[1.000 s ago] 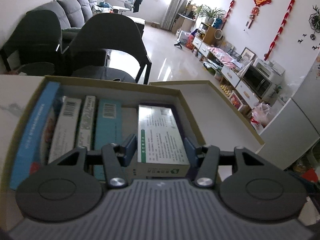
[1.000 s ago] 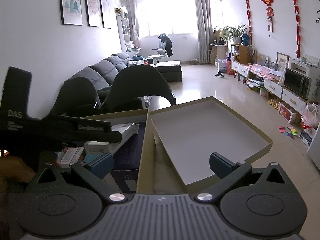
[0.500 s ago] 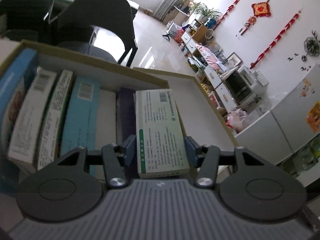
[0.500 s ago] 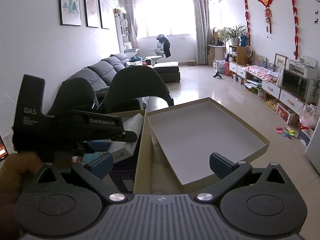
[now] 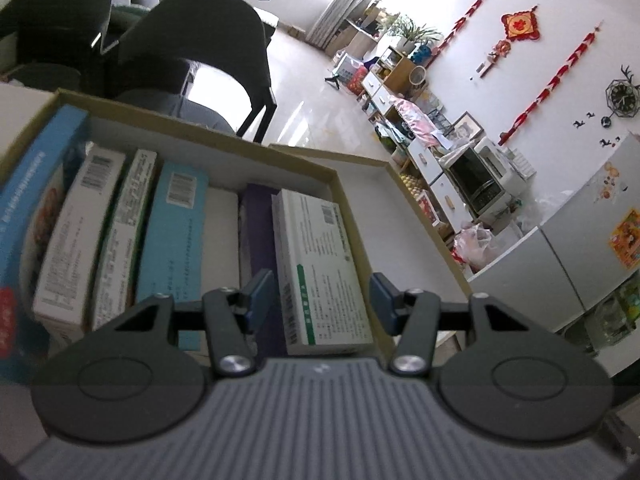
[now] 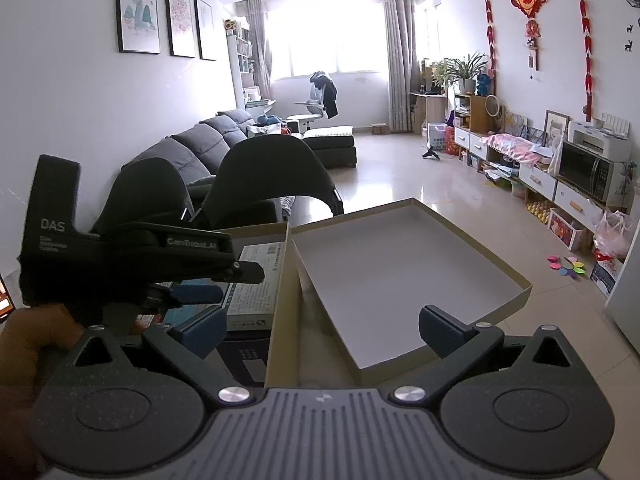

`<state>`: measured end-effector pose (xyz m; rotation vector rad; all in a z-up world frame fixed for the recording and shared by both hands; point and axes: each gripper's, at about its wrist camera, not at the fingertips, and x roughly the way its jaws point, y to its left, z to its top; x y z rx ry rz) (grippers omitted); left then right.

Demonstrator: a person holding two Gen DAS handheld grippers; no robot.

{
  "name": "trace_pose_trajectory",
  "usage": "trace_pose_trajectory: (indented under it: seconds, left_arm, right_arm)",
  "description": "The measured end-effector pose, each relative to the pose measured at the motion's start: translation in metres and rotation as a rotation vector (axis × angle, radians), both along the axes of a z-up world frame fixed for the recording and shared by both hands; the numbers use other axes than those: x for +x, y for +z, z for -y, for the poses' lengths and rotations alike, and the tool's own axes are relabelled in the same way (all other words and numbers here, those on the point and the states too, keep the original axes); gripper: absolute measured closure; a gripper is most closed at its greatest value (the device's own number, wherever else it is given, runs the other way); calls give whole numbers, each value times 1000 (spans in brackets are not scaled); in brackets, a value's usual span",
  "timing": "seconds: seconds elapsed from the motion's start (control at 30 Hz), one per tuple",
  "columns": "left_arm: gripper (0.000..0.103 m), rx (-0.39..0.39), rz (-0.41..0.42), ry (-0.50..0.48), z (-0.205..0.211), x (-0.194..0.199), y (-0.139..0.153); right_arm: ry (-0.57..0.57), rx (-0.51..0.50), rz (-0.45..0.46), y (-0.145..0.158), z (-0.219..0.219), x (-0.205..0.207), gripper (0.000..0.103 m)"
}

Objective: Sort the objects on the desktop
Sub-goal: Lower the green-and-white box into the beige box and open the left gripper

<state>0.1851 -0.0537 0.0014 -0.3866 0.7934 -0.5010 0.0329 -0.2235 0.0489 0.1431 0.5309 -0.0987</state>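
Note:
A white-and-green medicine box [image 5: 320,260] lies in the brown carton [image 5: 200,128], at its right wall, next to a purple box [image 5: 258,232]. My left gripper [image 5: 320,304] straddles the near end of it, jaws slightly apart from its sides, open. In the right wrist view a hand holds that left gripper [image 6: 208,284] over the same box [image 6: 256,280]. Further left in the carton stand a teal box [image 5: 176,232], two white boxes [image 5: 76,232] and a large blue box [image 5: 36,208]. My right gripper [image 6: 320,332] is open and holds nothing, hovering over the gap between the carton and its lid [image 6: 400,264].
The lid lies open side up just right of the carton, at the table's edge. Two dark chairs [image 6: 272,176] stand behind the table, a grey sofa [image 6: 192,148] beyond. A white cabinet [image 5: 560,260] stands to the right.
The white-and-green box has sunk from the left gripper's grip into the carton, and the pads have come off its sides. The left gripper rolled a little. The right gripper has not moved.

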Motion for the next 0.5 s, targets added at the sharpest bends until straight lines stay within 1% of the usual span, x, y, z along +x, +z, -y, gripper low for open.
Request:
trace_pose_trajectory:
  seconds: [0.13, 0.27, 0.47, 0.5]
  left_arm:
    - [48, 46, 34, 9, -3, -5, 10]
    - [44, 79, 50, 12, -7, -10, 17]
    - [35, 113, 81, 22, -22, -22, 28]
    - [32, 117, 87, 25, -25, -24, 30]
  right_arm:
    - [4, -1, 5, 2, -1, -2, 0]
    - [13, -3, 12, 5, -5, -4, 0]
    - [28, -9, 25, 11, -13, -11, 0]
    - [32, -9, 29, 12, -14, -12, 0]
